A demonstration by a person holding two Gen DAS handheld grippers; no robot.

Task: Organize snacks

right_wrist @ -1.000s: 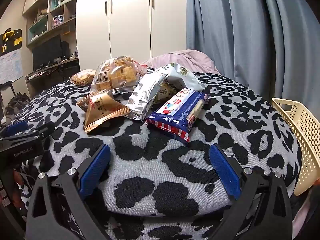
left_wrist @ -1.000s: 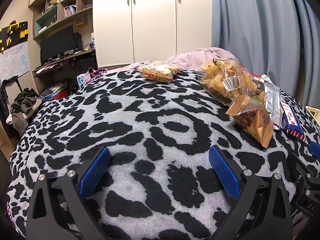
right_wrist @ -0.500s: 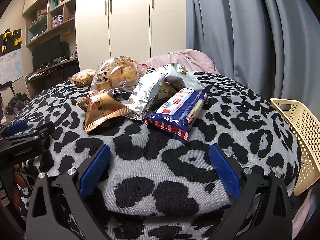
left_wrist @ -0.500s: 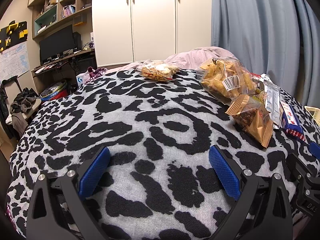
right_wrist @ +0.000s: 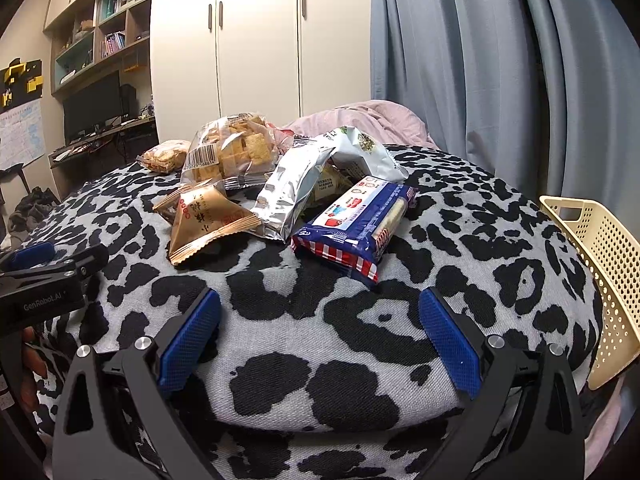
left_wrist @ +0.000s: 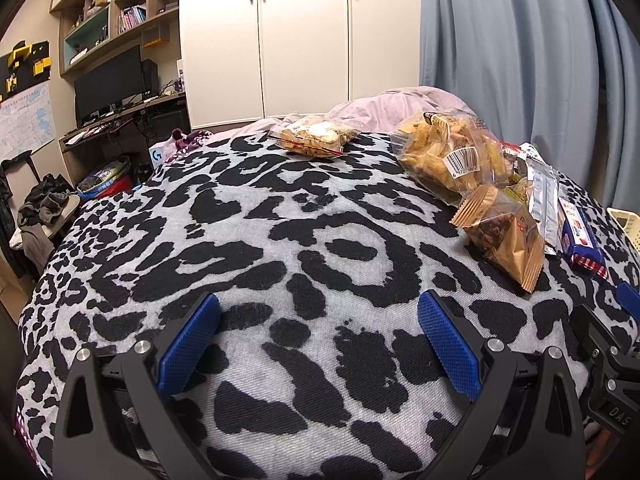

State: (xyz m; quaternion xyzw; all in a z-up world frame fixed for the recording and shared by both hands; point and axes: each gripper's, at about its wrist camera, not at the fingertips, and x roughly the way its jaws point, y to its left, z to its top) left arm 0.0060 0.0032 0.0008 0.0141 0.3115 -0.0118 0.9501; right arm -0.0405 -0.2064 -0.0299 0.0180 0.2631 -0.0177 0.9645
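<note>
A heap of snacks sits on the leopard-print blanket (right_wrist: pixel 320 320) over the bed: a blue packet (right_wrist: pixel 356 220) with a red-checked end, a silver foil bag (right_wrist: pixel 292 184), a tan pouch (right_wrist: pixel 204 216), and a clear bag of crackers (right_wrist: pixel 236 152). A further clear bag (left_wrist: pixel 312 138) lies apart, its contents hard to make out, perhaps biscuits. A cream basket (right_wrist: pixel 600 260) is cut off at the edge. Both the right tool (right_wrist: pixel 320 332) and left tool (left_wrist: pixel 320 332) hover spread wide and empty, short of the heap.
</note>
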